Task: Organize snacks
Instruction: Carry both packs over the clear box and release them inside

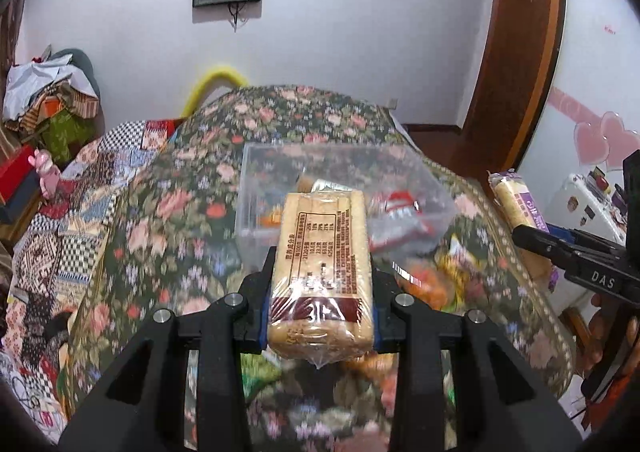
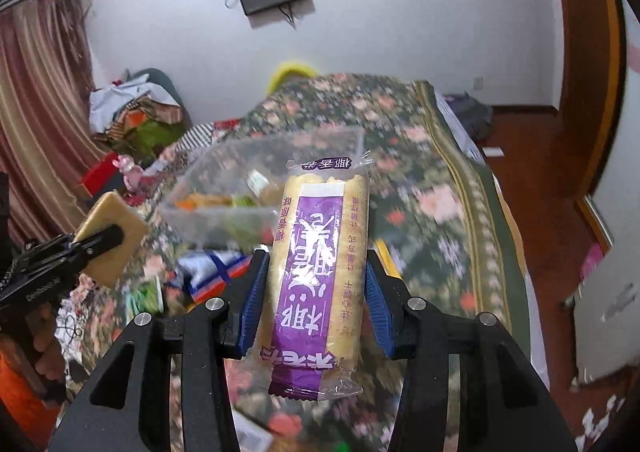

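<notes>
My left gripper (image 1: 321, 264) is shut on a clear-wrapped biscuit pack (image 1: 324, 236) with its printed label facing up, held above the table. Just beyond it stands a clear plastic box (image 1: 256, 180) with several snacks inside. My right gripper (image 2: 316, 256) is shut on a purple-labelled biscuit pack (image 2: 316, 272), its blue pads (image 2: 252, 292) pressing both long sides. The clear box (image 2: 208, 168) lies ahead and to the left of it. Each view shows the other gripper at its edge: the right gripper (image 1: 520, 232) with its pack (image 1: 516, 204), and the left gripper (image 2: 116, 234) with its pack (image 2: 116, 220).
Loose snack packets (image 1: 424, 276) lie on the floral tablecloth (image 1: 180, 212) in front of the box, among them a blue and white one (image 2: 212, 268). A pile of clothes (image 1: 52, 92) sits at the far left. A hand (image 1: 600, 336) holds the right gripper.
</notes>
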A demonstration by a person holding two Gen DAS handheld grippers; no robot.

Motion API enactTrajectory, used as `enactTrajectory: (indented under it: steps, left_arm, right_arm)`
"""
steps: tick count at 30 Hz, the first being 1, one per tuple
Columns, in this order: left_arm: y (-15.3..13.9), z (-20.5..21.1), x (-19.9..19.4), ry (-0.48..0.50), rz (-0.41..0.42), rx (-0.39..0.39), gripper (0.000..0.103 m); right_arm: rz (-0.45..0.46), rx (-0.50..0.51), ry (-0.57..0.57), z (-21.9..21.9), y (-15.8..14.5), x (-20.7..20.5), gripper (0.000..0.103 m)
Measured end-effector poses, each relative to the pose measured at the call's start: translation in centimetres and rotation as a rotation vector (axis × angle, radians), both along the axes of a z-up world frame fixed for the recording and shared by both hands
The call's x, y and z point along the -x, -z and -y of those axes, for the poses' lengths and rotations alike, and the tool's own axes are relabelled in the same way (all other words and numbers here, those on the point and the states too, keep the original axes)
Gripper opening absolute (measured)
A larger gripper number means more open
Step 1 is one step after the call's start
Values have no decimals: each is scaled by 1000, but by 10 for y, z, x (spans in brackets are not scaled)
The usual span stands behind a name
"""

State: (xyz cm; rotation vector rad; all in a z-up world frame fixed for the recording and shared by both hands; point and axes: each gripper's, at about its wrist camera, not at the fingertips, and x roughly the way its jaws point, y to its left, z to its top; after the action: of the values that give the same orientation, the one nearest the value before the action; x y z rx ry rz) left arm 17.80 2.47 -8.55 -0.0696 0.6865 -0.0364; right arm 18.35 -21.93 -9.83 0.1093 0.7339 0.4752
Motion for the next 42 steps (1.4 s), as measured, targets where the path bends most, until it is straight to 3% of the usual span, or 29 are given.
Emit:
enactTrajectory:
  steps: [13,26,36,42]
  left_arm:
    - [1,9,-67,3,0,14,35]
    - [34,9,-122,-36,-56,0,35]
    - [35,15,-127,-65,-34,-57,37]
    - [20,15,-113,-36,-16,-33,43]
  right_arm:
    - [40,-30,-30,-28,-10,-56,43]
    - [-11,43,-56,-58,19,-111,43]
    - [-38,109,-79,-65,35,-115,43]
    - [-28,118,-95,-62,25,-103,46]
